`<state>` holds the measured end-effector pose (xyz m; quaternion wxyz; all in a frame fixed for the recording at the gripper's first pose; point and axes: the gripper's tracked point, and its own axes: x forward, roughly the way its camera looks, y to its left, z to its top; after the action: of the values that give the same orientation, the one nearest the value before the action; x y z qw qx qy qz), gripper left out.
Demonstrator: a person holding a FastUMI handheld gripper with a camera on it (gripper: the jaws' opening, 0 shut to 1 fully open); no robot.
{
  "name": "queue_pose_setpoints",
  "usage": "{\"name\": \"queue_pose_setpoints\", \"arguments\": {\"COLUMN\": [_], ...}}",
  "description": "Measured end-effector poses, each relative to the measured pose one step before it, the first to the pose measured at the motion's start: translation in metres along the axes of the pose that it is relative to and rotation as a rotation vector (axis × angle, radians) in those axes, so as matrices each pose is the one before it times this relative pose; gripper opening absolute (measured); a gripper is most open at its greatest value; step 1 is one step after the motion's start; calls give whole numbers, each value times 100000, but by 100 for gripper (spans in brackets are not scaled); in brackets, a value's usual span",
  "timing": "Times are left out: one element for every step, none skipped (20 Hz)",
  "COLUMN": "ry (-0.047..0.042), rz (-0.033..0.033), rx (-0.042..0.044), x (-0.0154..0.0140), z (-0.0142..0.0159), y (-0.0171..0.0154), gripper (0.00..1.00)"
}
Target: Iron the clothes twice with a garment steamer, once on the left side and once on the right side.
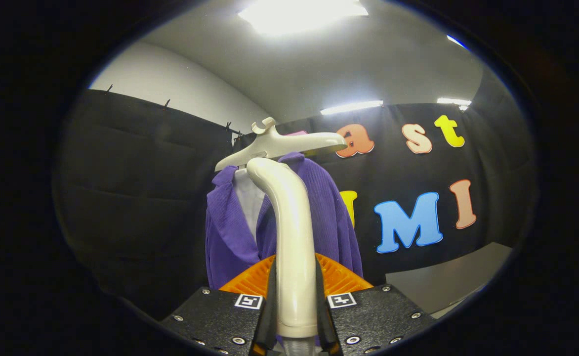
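Note:
A purple ribbed garment (329, 217) with a white inner layer (249, 198) hangs on a cream hanger (279, 144) just ahead of me. My gripper (295, 301) is shut on the cream handle of the garment steamer (292, 232), which rises upright between the fingers and bends at its top toward the garment's collar. The steamer's head faces the upper chest of the garment, close to the opening between the two purple front panels. Whether the head touches the cloth I cannot tell.
Black cloth walls (141, 198) surround the garment at the left and behind. A grey surface (447, 282) lies low at the right, beyond the fingers. White ceiling with bright lights (302, 12) overhead.

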<state>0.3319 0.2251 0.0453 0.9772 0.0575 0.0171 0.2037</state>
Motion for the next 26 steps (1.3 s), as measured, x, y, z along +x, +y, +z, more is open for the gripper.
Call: {"name": "queue_pose_setpoints", "arguments": {"ry": [2285,2071,1719,501,1461,1544,1207,1213,1312,1293,1562,1612,1304,1337,1147,1222,1238,1111,1049,1054,1212,1281,1166,961,1210,1022], "rz": [-352,-826,-526,47,-136,-192,-64,-139,-336,-502,-398,-305,-607,-645,-495,-481,-470,-453,-394,-419,-401,-333,-376,-285,-174,-178], "rx": [168,169,594,563,-79,-548,-357,-231,-253,-82,5,75,317,348,306,159,18,-141,-100,41,46,65,4,34,402,635], "x": [-132,-246,-323,-203,-152,-214,-325,-328,-301,-184,-228,-242,-327,-157,-186,-64,-145,-63,-108,-96,-58,15,80,16,-78,-89], "z": [-974,-840,-824,-510,-665,-635,-710,-701,-804,-699,-908,-743,-799,-704,-750,-645,-785,-550,-735,-718,-869,-750,-696,-677,-875,-723], "y": [-142,-185,-140,73,-75,5,94,180,43,-66,106,118,83,-27,22,56,39,51,81,80,39,22,-66,55,90,59], "gripper": [33,33,33,33,33,33,33,33,33,33,33,33,33,34,34,34,34,34,34,34,34,34,34,34,34,34]}}
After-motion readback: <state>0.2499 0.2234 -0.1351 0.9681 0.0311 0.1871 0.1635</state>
